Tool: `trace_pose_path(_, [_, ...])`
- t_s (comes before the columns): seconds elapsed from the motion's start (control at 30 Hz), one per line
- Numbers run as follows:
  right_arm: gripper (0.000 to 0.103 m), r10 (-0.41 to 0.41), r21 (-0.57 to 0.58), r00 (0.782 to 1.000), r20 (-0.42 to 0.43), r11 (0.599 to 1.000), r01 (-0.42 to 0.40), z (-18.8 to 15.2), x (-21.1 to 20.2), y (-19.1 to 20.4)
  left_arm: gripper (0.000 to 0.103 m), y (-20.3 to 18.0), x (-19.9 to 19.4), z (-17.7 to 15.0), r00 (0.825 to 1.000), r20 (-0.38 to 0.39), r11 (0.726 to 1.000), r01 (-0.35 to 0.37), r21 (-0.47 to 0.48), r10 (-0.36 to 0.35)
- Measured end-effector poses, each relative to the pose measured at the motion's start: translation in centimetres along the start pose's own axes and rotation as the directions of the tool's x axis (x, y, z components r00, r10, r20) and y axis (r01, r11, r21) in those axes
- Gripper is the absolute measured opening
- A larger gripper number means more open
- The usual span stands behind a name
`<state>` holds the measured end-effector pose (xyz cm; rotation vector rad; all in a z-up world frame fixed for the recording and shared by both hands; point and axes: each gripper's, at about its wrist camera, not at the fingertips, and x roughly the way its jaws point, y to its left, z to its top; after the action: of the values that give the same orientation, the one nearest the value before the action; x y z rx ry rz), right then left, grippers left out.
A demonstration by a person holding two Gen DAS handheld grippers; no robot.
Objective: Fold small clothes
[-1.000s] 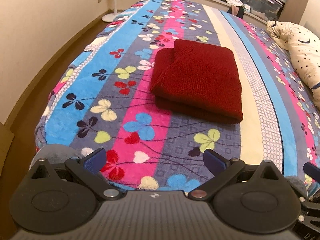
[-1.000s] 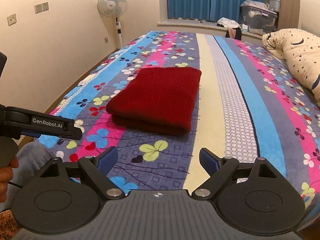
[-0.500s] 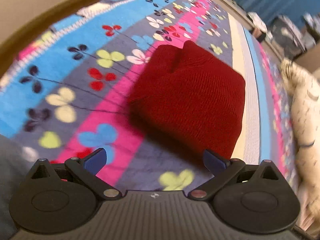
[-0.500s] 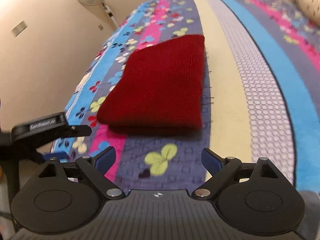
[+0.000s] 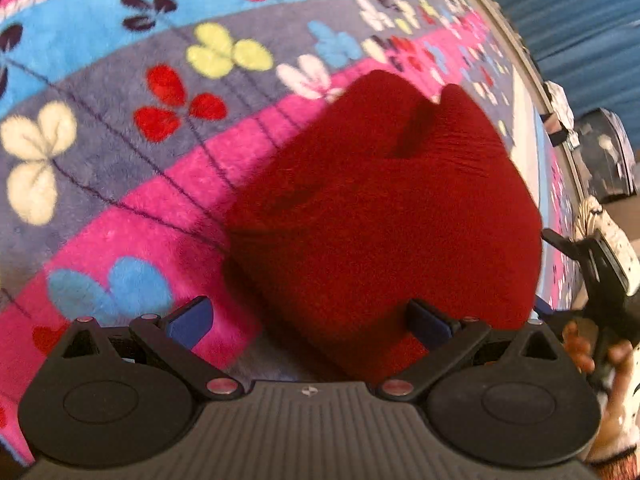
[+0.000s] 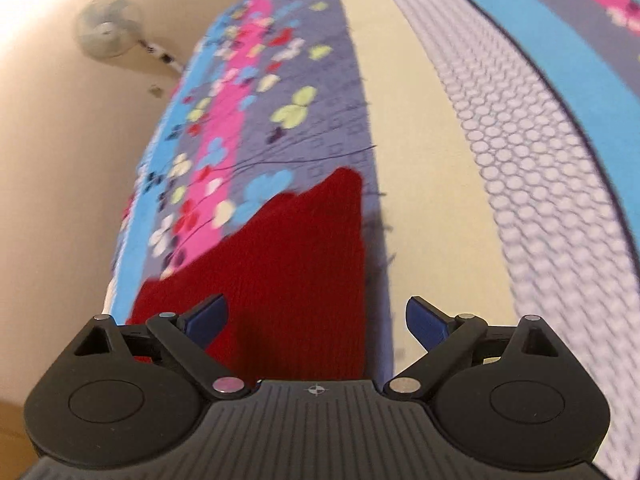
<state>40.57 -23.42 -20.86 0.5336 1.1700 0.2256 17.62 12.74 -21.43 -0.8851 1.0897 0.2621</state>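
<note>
A folded dark red knit garment point(image 5: 380, 208) lies on the flowered striped bedspread point(image 5: 120, 140). My left gripper point(image 5: 308, 322) is open and hovers low over the garment's near left corner, its fingers either side of that edge. My right gripper point(image 6: 316, 320) is open and empty, close over the garment's right side point(image 6: 296, 272), with the garment's right edge running between its fingers. The right gripper's body also shows at the right edge of the left wrist view point(image 5: 600, 272).
A standing fan point(image 6: 108, 32) is by the cream wall beyond the bed's left side. Blue curtains point(image 5: 580, 12) and storage boxes point(image 5: 604, 152) are at the far end. A star-print pillow point(image 5: 600, 224) lies on the bed's right.
Both grippers have moved forward and down, from the foot of the bed to close over the red garment. Both stay open. The garment has not moved.
</note>
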Motion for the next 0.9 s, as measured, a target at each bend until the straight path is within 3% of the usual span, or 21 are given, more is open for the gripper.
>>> trace_pose_path(0.2, [0.097,0.034,-0.072,0.995,-0.099,0.997,-0.041,3.3,5.5,1.3,0.103,1.1,1.2,1.3,1.000,-0.007,0.999,0.025,-0.045,-0.025])
trace_pose_path(0.27, [0.070,0.036,-0.130,0.995,-0.090,0.990,-0.048,3.8,5.9,2.5,0.103,0.9,1.1,1.8,1.000,-0.002,0.998,0.007,-0.059,-0.007])
trace_pose_path(0.3, [0.043,0.017,-0.170,0.995,-0.097,0.985,-0.034,3.9,5.9,3.3,0.093,0.6,0.5,2.1,0.999,0.029,0.998,-0.030,-0.057,0.032])
trace_pose_path(0.33, [0.036,-0.003,-0.200,0.995,-0.096,0.980,-0.016,3.9,5.8,3.9,0.066,0.0,-0.2,2.5,0.995,0.072,0.998,-0.061,-0.033,0.064])
trace_pose_path(0.43, [0.027,-0.011,-0.159,0.999,-0.031,0.987,0.006,3.4,3.3,3.0,0.040,-2.6,-1.2,4.3,0.988,0.145,0.989,-0.079,0.123,0.061])
trace_pose_path(0.5, [0.025,0.025,-0.057,0.998,0.053,0.998,-0.021,2.1,0.2,0.5,0.036,-5.1,0.1,6.9,0.991,0.121,0.974,-0.080,0.212,0.055])
trace_pose_path(0.57, [0.024,0.020,0.048,0.988,0.155,0.998,-0.028,-0.7,-3.2,-2.4,0.033,-8.8,2.2,9.7,0.994,0.093,0.935,-0.079,0.346,0.050])
trace_pose_path(0.6, [0.024,0.021,0.127,0.978,0.207,0.991,-0.048,-2.9,-5.2,-4.5,0.033,-11.4,3.7,11.2,0.996,0.071,0.897,-0.077,0.435,0.050])
trace_pose_path(0.63, [0.023,0.009,0.200,0.968,0.251,0.978,-0.061,-5.2,-7.0,-6.2,0.033,-14.7,5.6,12.3,0.997,0.047,0.833,-0.072,0.548,0.055])
trace_pose_path(0.67, [0.023,-0.008,0.269,0.956,0.293,0.960,-0.074,-8.1,-8.6,-7.7,0.033,-17.2,6.9,12.7,0.998,0.033,0.786,-0.060,0.616,0.051])
trace_pose_path(0.73, [0.023,-0.028,0.400,0.928,0.371,0.907,-0.132,-15.0,-10.8,-9.7,0.034,-22.8,10.0,12.9,0.998,-0.044,0.659,0.002,0.752,0.048])
trace_pose_path(0.77, [0.023,-0.045,0.441,0.918,0.393,0.886,-0.145,-18.0,-11.2,-9.9,0.035,-24.2,10.7,12.4,0.997,-0.060,0.628,0.017,0.778,0.047])
trace_pose_path(0.83, [0.030,-0.071,0.499,0.905,0.419,0.851,-0.164,-22.6,-11.1,-9.7,0.036,-26.0,11.3,11.5,0.994,-0.102,0.590,0.064,0.805,0.031])
trace_pose_path(0.87, [0.034,-0.093,0.509,0.900,0.426,0.847,-0.154,-23.4,-11.0,-9.3,0.037,-26.1,11.0,11.0,0.996,-0.088,0.577,0.056,0.815,0.028])
trace_pose_path(0.9, [0.044,-0.113,0.510,0.896,0.430,0.849,-0.138,-23.3,-11.1,-9.2,0.044,-25.8,10.5,10.7,0.998,-0.058,0.557,0.036,0.830,0.021])
